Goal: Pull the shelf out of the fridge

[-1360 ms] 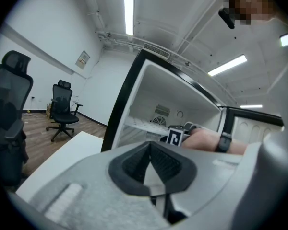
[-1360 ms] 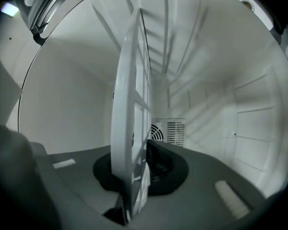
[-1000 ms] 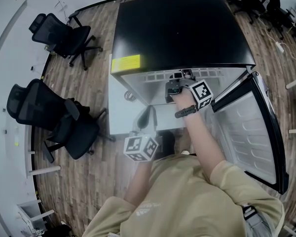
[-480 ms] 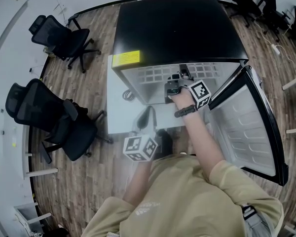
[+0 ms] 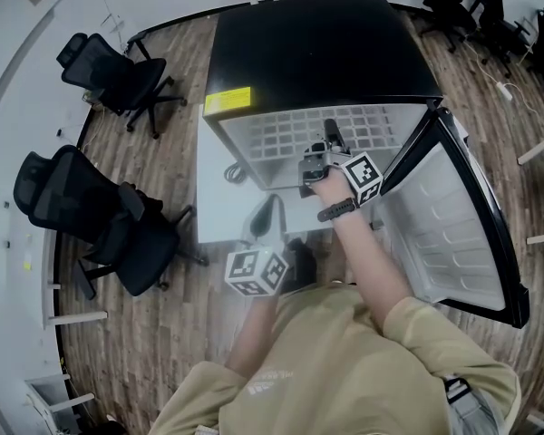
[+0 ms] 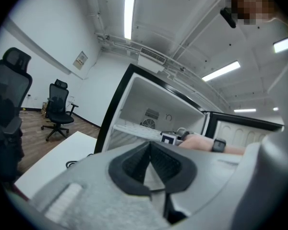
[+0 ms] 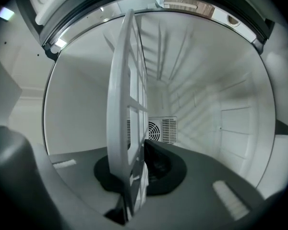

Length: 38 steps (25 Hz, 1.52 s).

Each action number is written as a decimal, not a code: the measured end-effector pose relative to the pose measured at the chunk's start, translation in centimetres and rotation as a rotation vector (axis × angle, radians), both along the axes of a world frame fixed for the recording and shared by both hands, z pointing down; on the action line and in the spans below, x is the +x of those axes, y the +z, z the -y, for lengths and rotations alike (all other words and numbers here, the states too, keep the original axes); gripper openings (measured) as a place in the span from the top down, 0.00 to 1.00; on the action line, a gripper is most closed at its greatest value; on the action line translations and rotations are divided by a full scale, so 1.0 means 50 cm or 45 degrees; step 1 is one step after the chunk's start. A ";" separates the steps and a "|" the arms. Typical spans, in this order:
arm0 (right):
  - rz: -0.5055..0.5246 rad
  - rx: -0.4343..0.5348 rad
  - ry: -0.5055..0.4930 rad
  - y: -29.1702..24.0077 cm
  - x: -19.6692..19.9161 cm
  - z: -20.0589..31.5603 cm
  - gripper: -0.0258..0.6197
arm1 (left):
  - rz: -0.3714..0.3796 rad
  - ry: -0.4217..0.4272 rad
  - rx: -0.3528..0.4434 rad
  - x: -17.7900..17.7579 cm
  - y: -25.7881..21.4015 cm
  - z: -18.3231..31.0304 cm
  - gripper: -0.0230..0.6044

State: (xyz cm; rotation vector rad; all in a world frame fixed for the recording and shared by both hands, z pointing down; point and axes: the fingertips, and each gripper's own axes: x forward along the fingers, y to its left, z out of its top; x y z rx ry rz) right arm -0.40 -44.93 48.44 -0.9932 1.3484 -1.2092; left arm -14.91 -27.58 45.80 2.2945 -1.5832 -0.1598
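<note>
The white grid shelf (image 5: 295, 137) sticks out of the front of the black-topped fridge (image 5: 326, 53), its grid open to the head view. My right gripper (image 5: 330, 140) is shut on the shelf's front edge. In the right gripper view the shelf (image 7: 127, 104) runs edge-on between the pads of the right gripper (image 7: 139, 171), with the white fridge interior and a fan grille behind. My left gripper (image 5: 267, 211) hangs low in front of the fridge, away from the shelf. In its own view the left gripper (image 6: 146, 169) is shut with nothing in it.
The fridge door (image 5: 453, 225) stands open to the right. A white table (image 5: 222, 207) sits against the fridge's left side, with a cable on it. Two black office chairs (image 5: 118, 62) (image 5: 91, 216) stand on the wooden floor at the left.
The shelf has slid further out of the fridge with my right gripper on it; more of its grid now shows. The left gripper has hardly moved.
</note>
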 end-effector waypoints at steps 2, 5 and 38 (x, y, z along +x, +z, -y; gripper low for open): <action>-0.005 0.012 -0.006 -0.003 0.000 -0.016 0.93 | 0.003 -0.003 0.006 0.002 -0.004 -0.009 0.96; 0.007 0.008 -0.017 0.001 0.000 -0.038 0.93 | 0.007 -0.005 0.016 0.008 -0.008 -0.026 0.96; -0.029 -0.007 -0.219 0.009 -0.006 -0.244 0.92 | -0.081 -0.117 0.032 0.019 -0.005 -0.187 0.96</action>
